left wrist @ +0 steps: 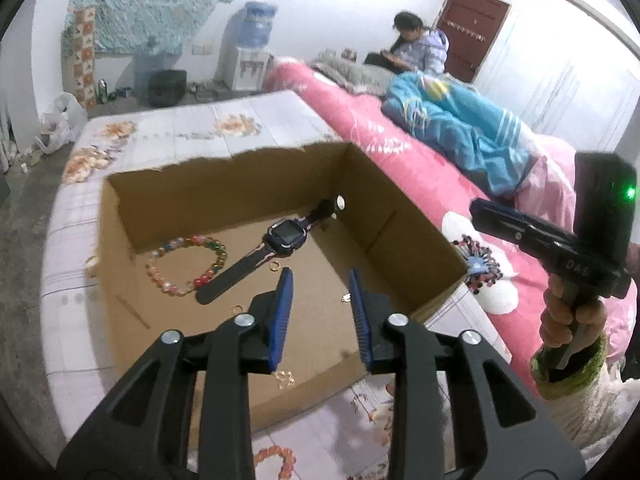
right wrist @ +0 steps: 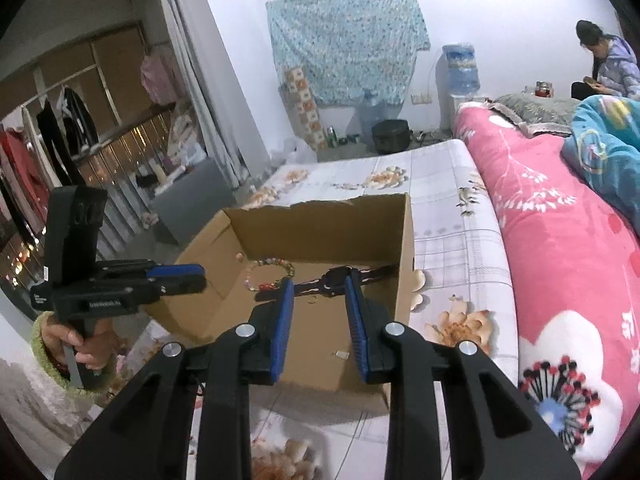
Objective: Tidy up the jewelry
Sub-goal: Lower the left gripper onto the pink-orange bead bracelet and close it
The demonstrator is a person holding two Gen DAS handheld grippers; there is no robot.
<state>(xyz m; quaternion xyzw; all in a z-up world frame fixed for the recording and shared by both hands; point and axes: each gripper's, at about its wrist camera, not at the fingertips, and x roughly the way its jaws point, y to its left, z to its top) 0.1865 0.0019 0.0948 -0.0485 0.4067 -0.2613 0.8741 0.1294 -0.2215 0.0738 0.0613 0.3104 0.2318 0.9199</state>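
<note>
An open cardboard box (left wrist: 400, 200) lies on the floral sheet. On its floor are a dark smartwatch (left wrist: 286, 236), a bracelet of coloured beads (left wrist: 188, 264), a small gold ring (left wrist: 274, 267), a tiny silver piece (left wrist: 346, 299) and small gold rings (left wrist: 285, 378) near the front wall. My left gripper (left wrist: 319, 276) hangs open over the box with nothing between its blue pads. My right gripper (right wrist: 318, 284) is also open and empty, above the near side of the box (right wrist: 320, 220), with the watch (right wrist: 336, 278) and bracelet (right wrist: 272, 270) beyond it. Each view shows the other gripper from the side: right gripper (left wrist: 478, 210), left gripper (right wrist: 200, 276).
A pink flowered quilt (left wrist: 400, 160) and a blue blanket (left wrist: 460, 128) lie right of the box. A person (left wrist: 420, 46) sits at the far end of the bed. A water dispenser (left wrist: 250, 56) and a dark pot (left wrist: 166, 88) stand on the floor behind.
</note>
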